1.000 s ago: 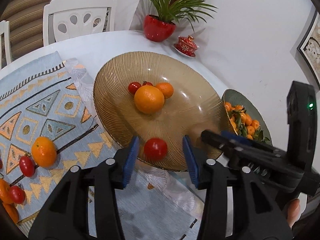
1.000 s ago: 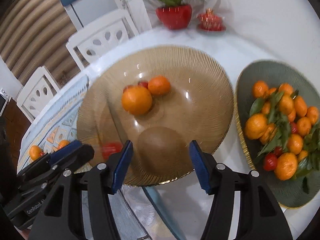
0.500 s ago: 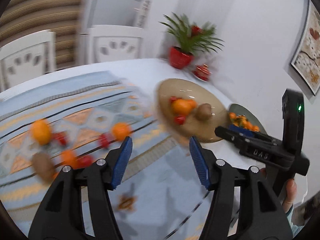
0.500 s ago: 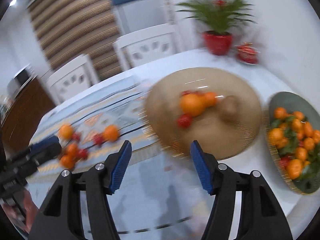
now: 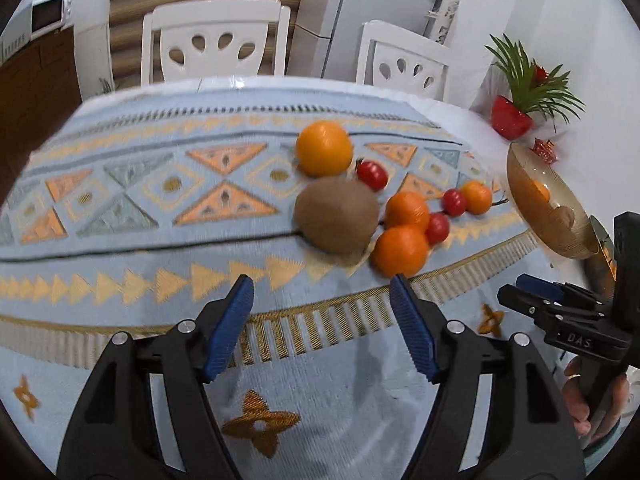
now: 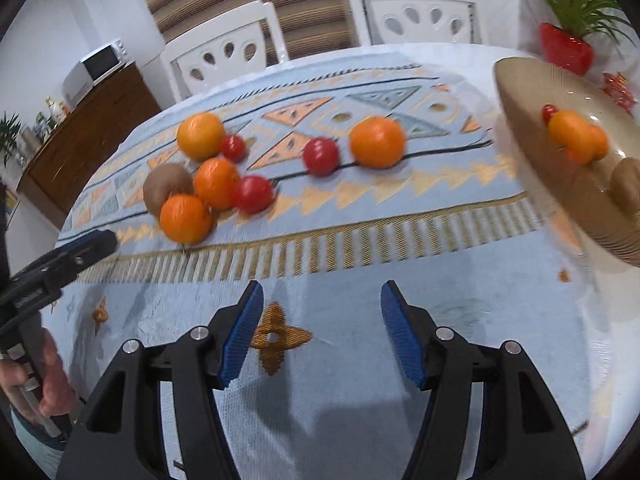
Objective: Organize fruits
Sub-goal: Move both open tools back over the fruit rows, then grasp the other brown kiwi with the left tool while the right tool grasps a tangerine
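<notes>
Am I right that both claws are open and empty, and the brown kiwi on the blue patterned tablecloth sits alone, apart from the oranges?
Not quite. Both the left claw and right claw are open and empty, but the brown kiwi on the blue patterned tablecloth is not alone: the left wrist view shows it in a tight cluster, pressed against the round oranges beside it.

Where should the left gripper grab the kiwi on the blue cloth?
Grip the kiwi across its narrower middle, left gripper coming from the near side. An orange crowds its right, another orange sits behind, so lift it straight up.
</notes>
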